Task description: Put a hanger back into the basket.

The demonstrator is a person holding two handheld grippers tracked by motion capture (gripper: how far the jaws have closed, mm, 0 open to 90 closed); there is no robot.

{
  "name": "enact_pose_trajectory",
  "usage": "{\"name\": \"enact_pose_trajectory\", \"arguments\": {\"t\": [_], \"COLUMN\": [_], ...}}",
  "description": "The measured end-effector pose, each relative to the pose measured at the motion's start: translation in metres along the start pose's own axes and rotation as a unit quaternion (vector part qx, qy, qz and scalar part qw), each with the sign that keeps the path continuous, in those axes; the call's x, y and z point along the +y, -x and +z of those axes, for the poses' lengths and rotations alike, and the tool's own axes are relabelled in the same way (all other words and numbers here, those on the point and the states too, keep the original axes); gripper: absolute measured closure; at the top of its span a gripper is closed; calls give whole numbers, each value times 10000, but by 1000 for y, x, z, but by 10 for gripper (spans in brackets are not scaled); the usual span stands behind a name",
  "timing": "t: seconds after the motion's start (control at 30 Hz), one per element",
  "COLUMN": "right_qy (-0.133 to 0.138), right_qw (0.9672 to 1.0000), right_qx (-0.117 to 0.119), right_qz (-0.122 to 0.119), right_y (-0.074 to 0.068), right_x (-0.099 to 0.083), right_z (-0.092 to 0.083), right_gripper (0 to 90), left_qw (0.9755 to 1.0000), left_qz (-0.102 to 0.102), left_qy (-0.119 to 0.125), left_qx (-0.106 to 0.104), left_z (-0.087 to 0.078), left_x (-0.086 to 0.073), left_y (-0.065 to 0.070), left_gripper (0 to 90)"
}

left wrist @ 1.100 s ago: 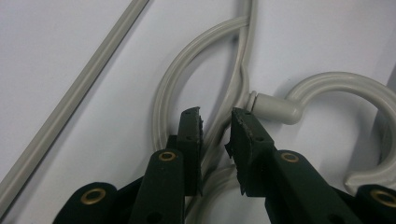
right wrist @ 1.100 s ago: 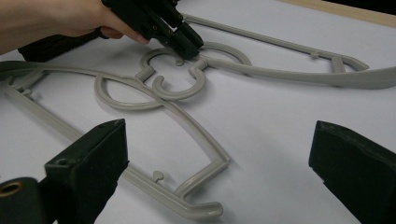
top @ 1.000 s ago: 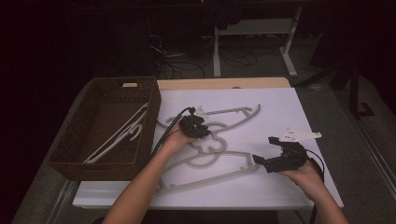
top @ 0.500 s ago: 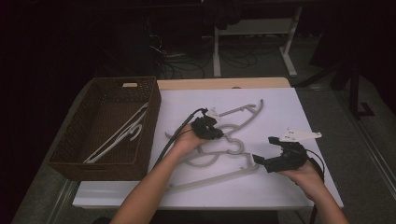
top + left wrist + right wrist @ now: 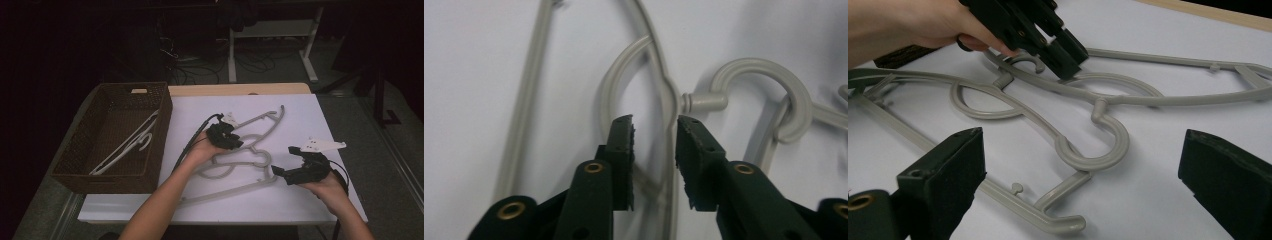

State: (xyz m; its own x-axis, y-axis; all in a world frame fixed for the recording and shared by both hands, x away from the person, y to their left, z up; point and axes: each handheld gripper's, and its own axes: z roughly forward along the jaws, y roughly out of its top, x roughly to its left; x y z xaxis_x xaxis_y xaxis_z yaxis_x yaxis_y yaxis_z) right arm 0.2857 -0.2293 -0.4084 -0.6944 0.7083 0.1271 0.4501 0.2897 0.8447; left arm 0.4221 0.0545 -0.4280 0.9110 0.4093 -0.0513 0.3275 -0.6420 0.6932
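Hangers (image 5: pixel 250 150) lie tangled on the bench (image 5: pixel 300 210); left gripper (image 5: pixel 235 142), jaws just opening, straddles one neck; right gripper (image 5: pixel 287 162) at 4 o'clock gapes empty, waiting.

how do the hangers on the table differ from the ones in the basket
The grey hangers lie flat and tangled on the white table; the white hangers lean tilted inside the brown basket. The left hand-held gripper reaches the grey ones; nothing touches the white ones. All look plastic, hooked.
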Motion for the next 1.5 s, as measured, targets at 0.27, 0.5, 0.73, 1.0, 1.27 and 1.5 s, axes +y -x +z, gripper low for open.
{"name": "enact_pose_trajectory", "arguments": {"t": [0.27,0.5,0.73,1.0,1.27,1.5], "right_qy": [-25,-37,-32,-40,-42,-34], "right_qw": [10000,10000,10000,10000,10000,10000], "right_qx": [-10,-4,-6,6,6,-4], "right_qz": [-11,-3,5,5,10,24], "right_y": [-1,-1,0,-1,0,1], "right_x": [0,0,0,0,0,0], "right_z": [1,2,2,3,3,2], "right_gripper": [41,41,42,41,42,42], "left_qw": [9999,9995,9995,9989,9977,9979], "left_qz": [-95,-57,149,340,447,406], "left_qy": [-75,-303,-283,-335,-497,-499], "left_qx": [-71,-107,29,-7,-83,-118], "left_z": [-11,2,3,4,4,2], "left_x": [-22,-31,-33,-32,-27,-23], "left_y": [-2,3,6,7,7,6], "left_gripper": [613,632,694,782,822,825]}}
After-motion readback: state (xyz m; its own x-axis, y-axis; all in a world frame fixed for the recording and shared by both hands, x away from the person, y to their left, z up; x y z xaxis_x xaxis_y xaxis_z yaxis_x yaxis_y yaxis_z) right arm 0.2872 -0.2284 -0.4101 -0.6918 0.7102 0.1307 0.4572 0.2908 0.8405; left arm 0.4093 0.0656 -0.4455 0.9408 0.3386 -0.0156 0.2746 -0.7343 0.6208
